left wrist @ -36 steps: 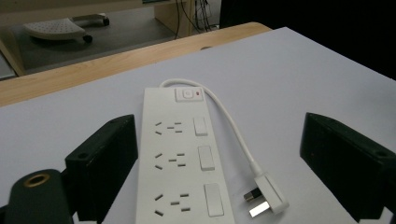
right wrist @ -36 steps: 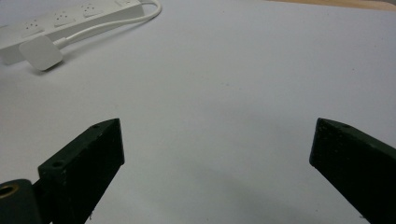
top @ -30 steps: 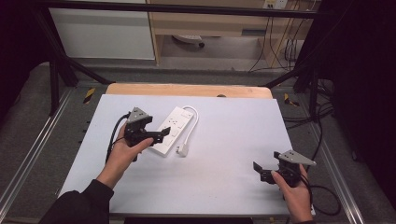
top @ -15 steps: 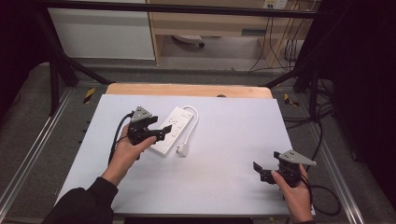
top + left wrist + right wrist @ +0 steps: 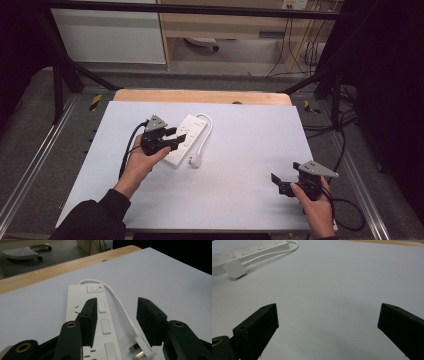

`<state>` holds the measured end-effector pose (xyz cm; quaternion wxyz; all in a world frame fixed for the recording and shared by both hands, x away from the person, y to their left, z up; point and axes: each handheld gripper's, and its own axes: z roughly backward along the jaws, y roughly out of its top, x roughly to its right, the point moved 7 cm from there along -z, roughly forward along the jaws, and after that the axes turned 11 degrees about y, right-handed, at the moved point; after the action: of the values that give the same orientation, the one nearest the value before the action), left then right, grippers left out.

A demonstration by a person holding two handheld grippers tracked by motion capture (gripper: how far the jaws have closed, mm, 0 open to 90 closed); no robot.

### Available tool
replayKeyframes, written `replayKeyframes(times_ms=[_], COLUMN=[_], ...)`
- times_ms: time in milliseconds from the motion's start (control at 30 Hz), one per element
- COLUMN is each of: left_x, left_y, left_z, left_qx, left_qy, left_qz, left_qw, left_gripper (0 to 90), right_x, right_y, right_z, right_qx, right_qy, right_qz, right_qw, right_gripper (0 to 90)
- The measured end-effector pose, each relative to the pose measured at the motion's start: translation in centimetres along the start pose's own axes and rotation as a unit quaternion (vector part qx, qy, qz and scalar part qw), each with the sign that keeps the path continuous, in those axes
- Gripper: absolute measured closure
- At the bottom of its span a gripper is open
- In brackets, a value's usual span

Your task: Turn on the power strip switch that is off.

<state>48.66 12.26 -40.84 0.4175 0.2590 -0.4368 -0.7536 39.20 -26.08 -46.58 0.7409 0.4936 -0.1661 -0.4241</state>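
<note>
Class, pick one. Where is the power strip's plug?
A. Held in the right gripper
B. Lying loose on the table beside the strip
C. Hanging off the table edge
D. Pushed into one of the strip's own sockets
B: the plug lies flat on the table beside the power strip, its cable looping back to the strip's far end.

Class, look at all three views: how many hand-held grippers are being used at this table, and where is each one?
2. The left gripper is open above the white power strip, left of the table's centre. The right gripper is open over the bare white table top, near its front right corner.

A white power strip [image 5: 184, 138] lies on the table [image 5: 240, 170].
</note>
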Motion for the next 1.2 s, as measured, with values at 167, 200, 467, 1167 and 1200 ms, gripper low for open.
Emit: replayKeyframes(times_ms=[167,200,467,1167,1200], left_x=[0.3,0.3,0.5,0.6,0.6], left_y=[-0.2,-0.3,-1.0,-2.6,-2.6], left_z=[-0.2,-0.2,-0.7,-1.2,-1.2], left_qx=[-0.003,-0.004,-0.015,-0.034,-0.034], left_qy=[-0.012,-0.012,-0.01,-0.021,-0.021], left_qz=[-0.003,-0.005,-0.01,-0.01,-0.01], left_qw=[0.9999,0.9999,0.9998,0.9992,0.9992], left_gripper=[63.3,64.0,68.6,80.0,80.8], right_x=[0.1,0.2,0.2,0.2,0.2], right_y=[0.1,0.1,0.0,0.0,0.0], right_z=[0.1,0.1,0.1,0.1,0.1], right_qx=[0.002,0.003,0.002,0.0,0.0], right_qy=[-0.002,-0.003,-0.003,0.0,0.0], right_qz=[0.001,-0.001,0.001,0.0,0.0], right_qw=[1.0,1.0,1.0,1.0,1.0], right_gripper=[3.7,3.7,3.7,3.6,3.6])
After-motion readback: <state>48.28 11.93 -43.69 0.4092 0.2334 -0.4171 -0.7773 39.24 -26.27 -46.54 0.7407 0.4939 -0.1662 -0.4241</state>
